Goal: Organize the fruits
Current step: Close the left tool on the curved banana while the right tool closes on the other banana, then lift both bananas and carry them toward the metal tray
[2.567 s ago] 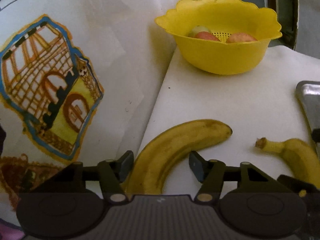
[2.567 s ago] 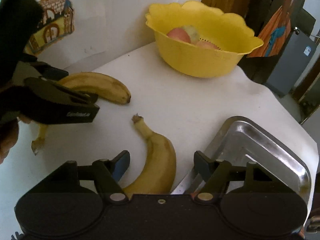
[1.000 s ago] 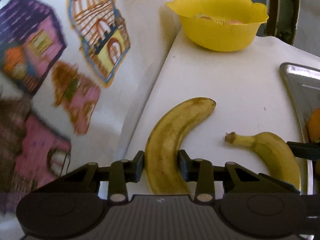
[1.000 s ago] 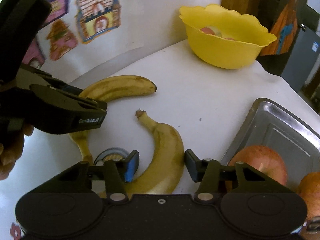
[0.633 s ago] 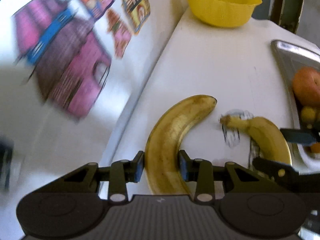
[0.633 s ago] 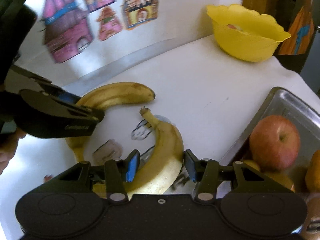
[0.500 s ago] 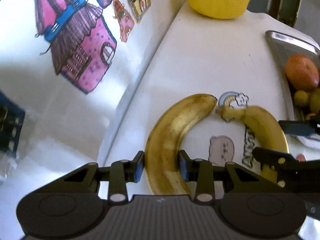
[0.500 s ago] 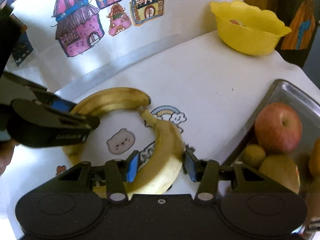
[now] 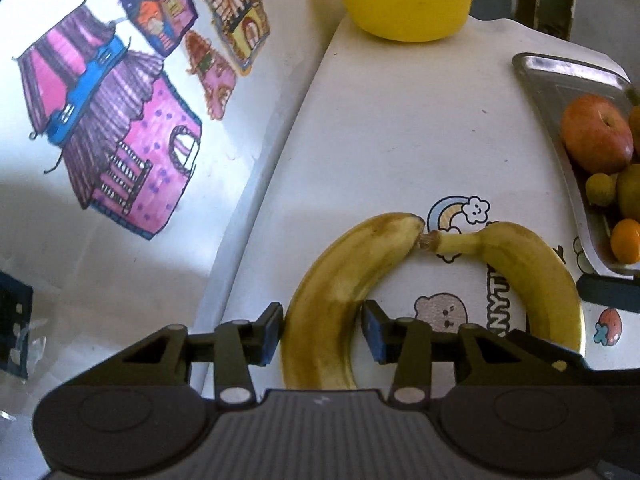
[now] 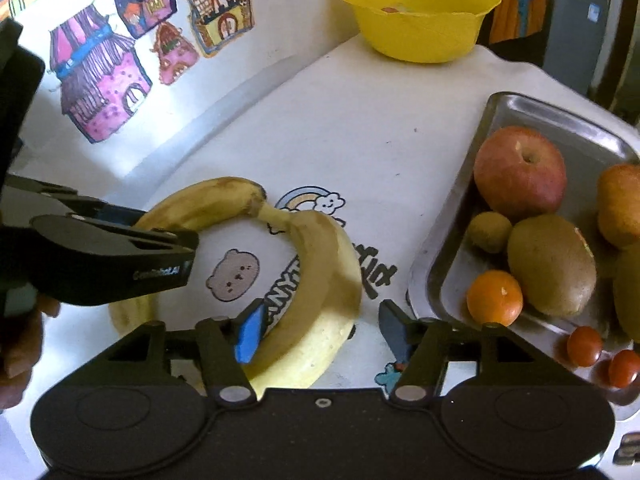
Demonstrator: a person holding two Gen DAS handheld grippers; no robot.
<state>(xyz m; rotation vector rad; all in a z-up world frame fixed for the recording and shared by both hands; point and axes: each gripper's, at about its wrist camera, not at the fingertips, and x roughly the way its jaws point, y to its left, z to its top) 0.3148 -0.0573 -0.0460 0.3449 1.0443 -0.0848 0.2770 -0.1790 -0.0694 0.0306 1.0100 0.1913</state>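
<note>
Both sets of jaws are opening, each with a banana between them. The left gripper (image 9: 322, 330) straddles the browner banana (image 9: 340, 292), pads a sliver clear of its skin; the right gripper (image 10: 320, 330) stands wider around the yellower banana (image 10: 320, 280). Both bananas lie on the white worktop (image 10: 360, 136) at lower centre of each frame, tip to stem, making an arch over cartoon stickers. At the right edge a steel tray (image 10: 440, 264) holds an apple (image 10: 520, 168) and smaller fruit. A yellow bowl (image 10: 420, 20) sits at top centre.
</note>
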